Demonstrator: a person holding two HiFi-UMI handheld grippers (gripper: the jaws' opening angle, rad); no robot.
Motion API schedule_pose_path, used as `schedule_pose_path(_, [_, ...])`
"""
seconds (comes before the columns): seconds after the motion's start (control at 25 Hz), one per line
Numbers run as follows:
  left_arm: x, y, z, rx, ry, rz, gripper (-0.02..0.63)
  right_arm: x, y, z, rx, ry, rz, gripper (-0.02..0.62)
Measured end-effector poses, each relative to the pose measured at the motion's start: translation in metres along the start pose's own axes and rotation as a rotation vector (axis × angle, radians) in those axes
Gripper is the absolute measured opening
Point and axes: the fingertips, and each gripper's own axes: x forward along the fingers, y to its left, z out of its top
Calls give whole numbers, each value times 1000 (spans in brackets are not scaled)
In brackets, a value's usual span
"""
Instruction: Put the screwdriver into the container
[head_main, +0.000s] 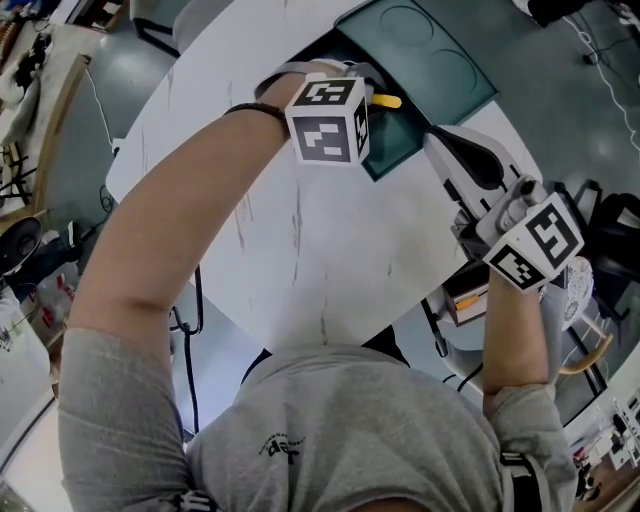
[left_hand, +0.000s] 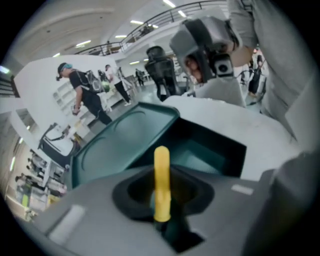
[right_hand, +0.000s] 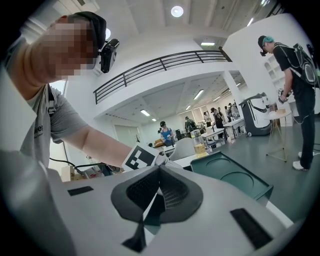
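The left gripper (left_hand: 161, 202) clamps the yellow plastic-handled screwdriver (left_hand: 161, 167) between its jaws, with the handle pointing to 12 o'clock over the open dark teal plastic container (left_hand: 120, 142); the right gripper (right_hand: 159, 172), jaws closed and empty, sits at the container's 5 o'clock in the head view

the left gripper (left_hand: 162, 200) is clamped on a yellow screwdriver (left_hand: 161, 172). just beyond it, a dark green container (left_hand: 212, 150) sits open on a white table (left_hand: 240, 125).

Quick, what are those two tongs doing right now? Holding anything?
Left tongs: closed on the yellow screwdriver, over the container.
Right tongs: closed, nothing between them.
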Motion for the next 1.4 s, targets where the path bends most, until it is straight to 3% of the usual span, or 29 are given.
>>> schedule_pose_path(0.32, [9, -7, -11, 87, 64, -30, 80, -1, 1, 1, 3, -2, -6, 8])
schedule_pose_path(1.04, [12, -7, -13, 84, 76, -38, 80, -3, 0, 1, 6, -5, -18, 8])
schedule_pose_path(1.2, [12, -6, -14, 52, 68, -46, 81, -2, 2, 0, 12, -2, -13, 8])
schedule_pose_path(1.32, [11, -3, -12, 28, 56, -48, 147, -2, 2, 0, 14, -3, -11, 8])
schedule_pose_path(1.4, [10, -2, -10, 27, 50, -49, 156, -3, 2, 1, 15, -3, -11, 8])
